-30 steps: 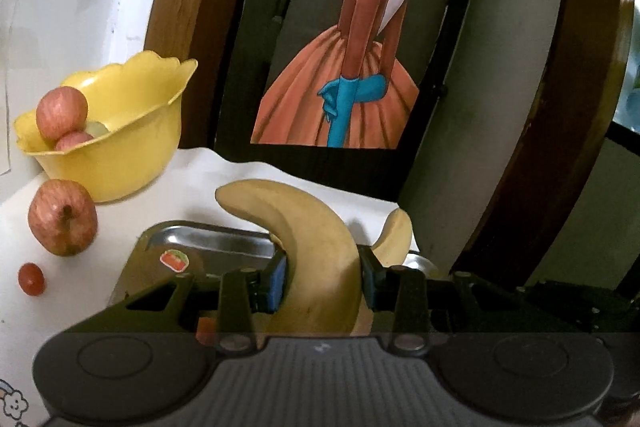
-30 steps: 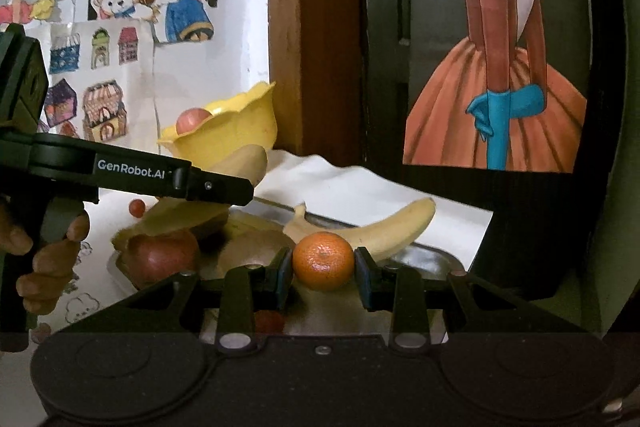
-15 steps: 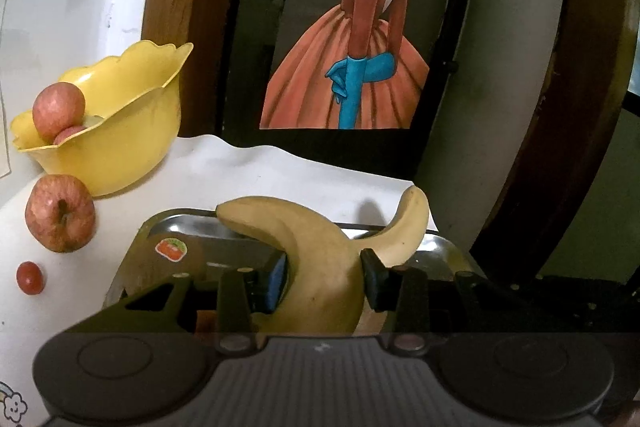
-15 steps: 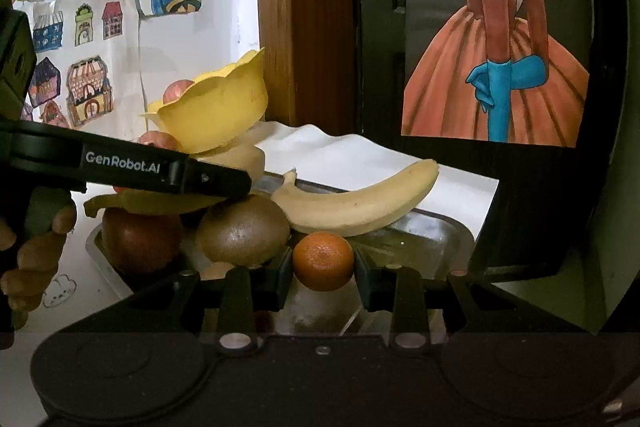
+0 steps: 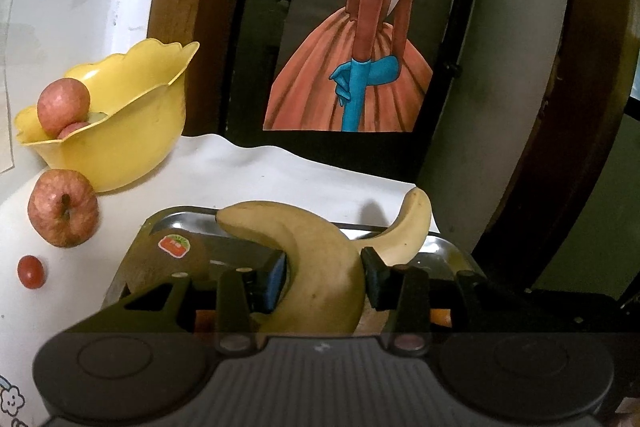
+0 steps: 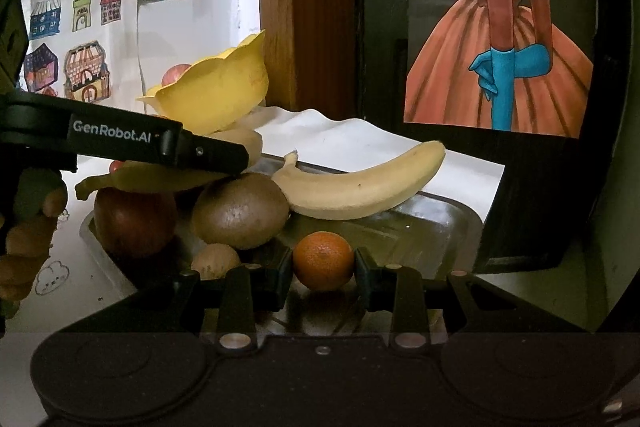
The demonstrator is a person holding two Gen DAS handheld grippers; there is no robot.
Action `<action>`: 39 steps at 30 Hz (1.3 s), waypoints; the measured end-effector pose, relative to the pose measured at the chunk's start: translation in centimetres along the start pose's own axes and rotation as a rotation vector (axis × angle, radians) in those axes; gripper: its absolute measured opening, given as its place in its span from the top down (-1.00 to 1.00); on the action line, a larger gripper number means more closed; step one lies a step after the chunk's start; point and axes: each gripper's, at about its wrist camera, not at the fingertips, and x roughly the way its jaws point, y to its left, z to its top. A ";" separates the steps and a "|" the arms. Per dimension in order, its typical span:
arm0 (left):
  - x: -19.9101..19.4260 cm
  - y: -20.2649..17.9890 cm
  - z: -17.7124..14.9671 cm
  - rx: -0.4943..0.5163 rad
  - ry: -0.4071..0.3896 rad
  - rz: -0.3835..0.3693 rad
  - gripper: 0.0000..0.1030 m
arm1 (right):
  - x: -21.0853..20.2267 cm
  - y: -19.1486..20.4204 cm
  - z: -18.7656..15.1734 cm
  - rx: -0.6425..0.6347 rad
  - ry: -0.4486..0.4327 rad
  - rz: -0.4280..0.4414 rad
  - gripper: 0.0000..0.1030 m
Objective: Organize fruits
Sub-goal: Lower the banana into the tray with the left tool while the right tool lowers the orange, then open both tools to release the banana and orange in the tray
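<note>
A small orange (image 6: 323, 260), lifted above the fruit a second ago, is now seen lowered to the floor of the metal tray (image 6: 452, 223), clamped between the narrowly set jaws of the right gripper (image 6: 322, 267); release appears imminent. Just behind it lie a kiwi (image 6: 240, 211), a red apple (image 6: 134, 223) and a resting banana (image 6: 360, 183). A second banana (image 5: 316, 267) is gripped mid-body by the left gripper (image 5: 323, 277), brought down over the tray's near side within the same second. The sorting is judged well advanced, though an apple (image 5: 63, 207) and a cherry tomato (image 5: 30, 271) are left on the white cloth beside the yellow bowl (image 5: 132, 131).
</note>
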 end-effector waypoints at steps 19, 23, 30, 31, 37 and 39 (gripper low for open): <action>-0.2 0.4 -0.2 -0.015 -0.001 0.012 -0.03 | -0.1 0.1 -0.2 0.008 -0.001 -0.001 0.23; -0.9 0.0 -0.3 -0.003 -0.023 0.015 -0.33 | -0.6 0.0 -0.2 0.017 -0.010 -0.009 0.08; -3.8 -1.0 0.3 0.016 -0.104 0.014 -0.81 | -3.3 0.7 0.4 0.013 -0.061 -0.032 -0.21; -4.4 -1.2 0.4 0.015 -0.120 0.015 -0.87 | -3.9 0.9 0.6 0.009 -0.073 -0.036 -0.32; -9.1 -1.9 0.9 0.014 -0.209 0.030 -0.99 | -8.2 2.3 1.4 -0.015 -0.151 -0.050 -0.75; -10.9 -2.0 0.9 0.014 -0.235 0.040 -0.99 | -10.0 3.0 1.6 -0.029 -0.177 -0.054 -0.82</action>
